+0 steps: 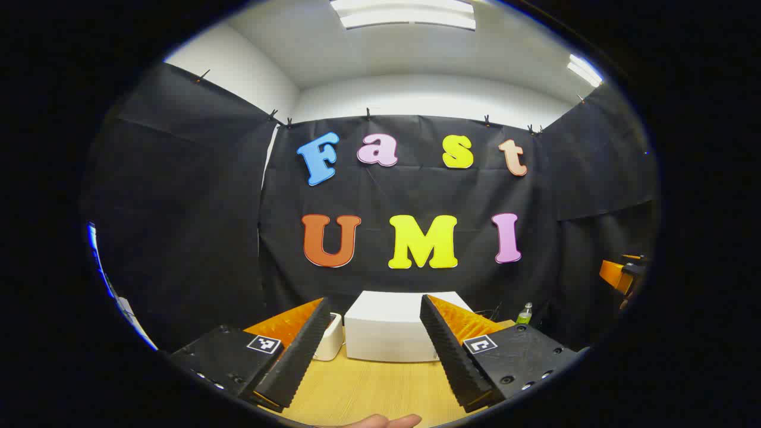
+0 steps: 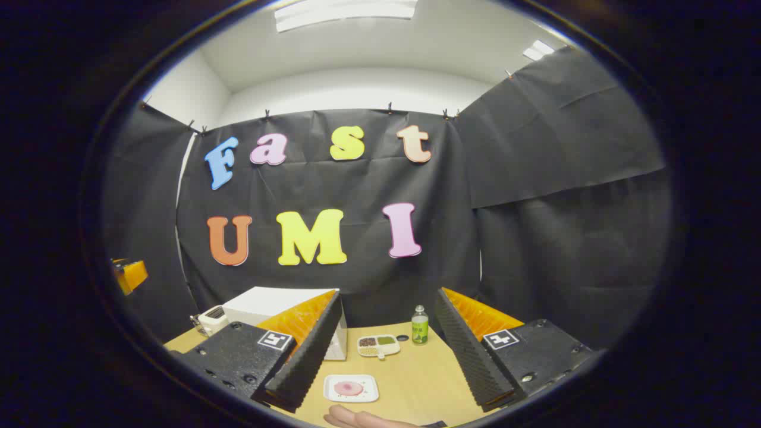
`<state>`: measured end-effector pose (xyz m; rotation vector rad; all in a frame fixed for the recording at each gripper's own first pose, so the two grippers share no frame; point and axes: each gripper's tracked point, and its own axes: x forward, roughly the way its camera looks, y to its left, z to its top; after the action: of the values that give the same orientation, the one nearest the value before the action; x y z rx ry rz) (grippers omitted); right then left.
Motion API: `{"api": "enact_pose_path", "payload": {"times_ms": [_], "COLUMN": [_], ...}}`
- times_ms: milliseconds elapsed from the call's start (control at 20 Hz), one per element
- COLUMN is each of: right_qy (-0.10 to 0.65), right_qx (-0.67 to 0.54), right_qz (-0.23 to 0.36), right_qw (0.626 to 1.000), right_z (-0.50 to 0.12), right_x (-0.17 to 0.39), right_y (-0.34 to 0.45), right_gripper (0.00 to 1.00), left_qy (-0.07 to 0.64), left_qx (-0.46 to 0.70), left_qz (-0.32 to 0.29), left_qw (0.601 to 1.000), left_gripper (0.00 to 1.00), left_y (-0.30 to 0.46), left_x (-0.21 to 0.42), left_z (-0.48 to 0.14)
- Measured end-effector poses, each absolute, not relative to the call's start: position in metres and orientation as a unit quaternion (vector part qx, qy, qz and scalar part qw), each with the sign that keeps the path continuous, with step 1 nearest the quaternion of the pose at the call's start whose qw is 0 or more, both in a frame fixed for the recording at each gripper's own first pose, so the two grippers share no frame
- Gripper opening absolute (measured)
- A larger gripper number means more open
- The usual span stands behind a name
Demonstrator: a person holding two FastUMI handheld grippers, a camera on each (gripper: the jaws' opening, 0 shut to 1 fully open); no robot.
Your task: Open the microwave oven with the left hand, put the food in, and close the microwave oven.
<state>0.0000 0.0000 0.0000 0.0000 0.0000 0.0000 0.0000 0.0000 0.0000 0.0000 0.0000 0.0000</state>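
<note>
A white microwave oven (image 1: 392, 333) stands at the back of the wooden table (image 1: 362, 389), door closed, straight ahead of my left gripper (image 1: 376, 318), which is open and held back from it. In the right gripper view the same microwave oven (image 2: 267, 306) sits at the left, partly behind a finger. A white square plate with a pink piece of food (image 2: 351, 388) lies on the table near the front. My right gripper (image 2: 389, 312) is open above the table, with the plate low between its fingers.
A small white appliance (image 1: 330, 339) stands left of the microwave. A green bottle (image 2: 420, 327) and a white divided dish with condiments (image 2: 379, 345) sit behind the plate. A hand (image 2: 357, 418) shows at the bottom edge. The other gripper (image 1: 618, 274) appears far right.
</note>
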Motion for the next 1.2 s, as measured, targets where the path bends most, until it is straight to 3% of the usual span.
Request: {"api": "enact_pose_path", "payload": {"times_ms": [50,100,150,200,250,350,400,550,600,650,700,750,800,1150,1200], "right_qy": [-0.001,-0.002,-0.003,-0.004,-0.004,-0.005,-0.007,-0.011,-0.011,-0.010,-0.010,-0.010,-0.010,0.000,-0.004], "right_qx": [-0.001,-0.004,-0.005,-0.006,-0.006,-0.006,-0.008,-0.012,-0.012,-0.012,-0.012,-0.011,-0.010,0.013,0.011], "right_qz": [0.000,-0.002,-0.003,-0.003,-0.004,-0.003,-0.003,-0.004,-0.002,-0.001,0.001,0.001,0.003,0.025,0.022], "right_qw": [1.000,1.000,1.000,1.000,1.000,1.000,1.000,1.000,1.000,1.000,1.000,1.000,1.000,1.000,1.000], "right_z": [0.000,-0.003,-0.003,-0.004,-0.005,-0.006,-0.006,-0.007,-0.009,-0.011,-0.012,-0.012,-0.015,-0.032,-0.031], "right_x": [0.001,0.001,0.001,0.002,0.002,0.003,0.003,0.002,0.003,0.003,0.004,0.005,0.007,0.019,0.022], "right_y": [-0.002,-0.004,-0.006,-0.007,-0.009,-0.010,-0.011,-0.012,-0.012,-0.011,-0.011,-0.012,-0.012,-0.015,-0.018], "right_gripper": [1.00,0.93,1.00,0.93,0.93,0.93,1.00,1.00,0.93,0.93,0.93,0.93,0.93,0.93,1.00], "left_qy": [0.000,0.000,-0.001,0.000,0.000,0.002,0.002,0.007,0.008,0.008,0.009,0.009,0.008,0.020,0.018], "left_qx": [0.002,0.005,0.008,0.011,0.013,0.016,0.016,0.017,0.017,0.016,0.013,0.006,-0.003,-0.026,-0.024], "left_qz": [0.000,-0.001,-0.001,-0.001,-0.003,-0.006,-0.009,-0.014,-0.016,-0.018,-0.020,-0.020,-0.021,-0.029,-0.031], "left_qw": [1.000,1.000,1.000,1.000,1.000,1.000,1.000,1.000,1.000,1.000,1.000,1.000,1.000,0.999,0.999], "left_gripper": [0.84,0.84,0.84,0.95,0.84,0.84,0.84,0.84,0.84,0.84,0.95,0.84,0.95,0.95,0.95], "left_y": [0.001,0.002,0.002,0.001,0.001,-0.001,-0.003,-0.009,-0.010,-0.012,-0.014,-0.016,-0.017,-0.044,-0.050], "left_x": [-0.001,-0.001,0.000,0.000,-0.001,-0.001,-0.001,0.002,0.002,0.003,0.004,0.005,0.008,0.053,0.064], "left_z": [0.000,0.000,0.000,-0.001,-0.002,-0.005,-0.006,-0.011,-0.012,-0.012,-0.013,-0.014,-0.014,-0.029,-0.031]}}
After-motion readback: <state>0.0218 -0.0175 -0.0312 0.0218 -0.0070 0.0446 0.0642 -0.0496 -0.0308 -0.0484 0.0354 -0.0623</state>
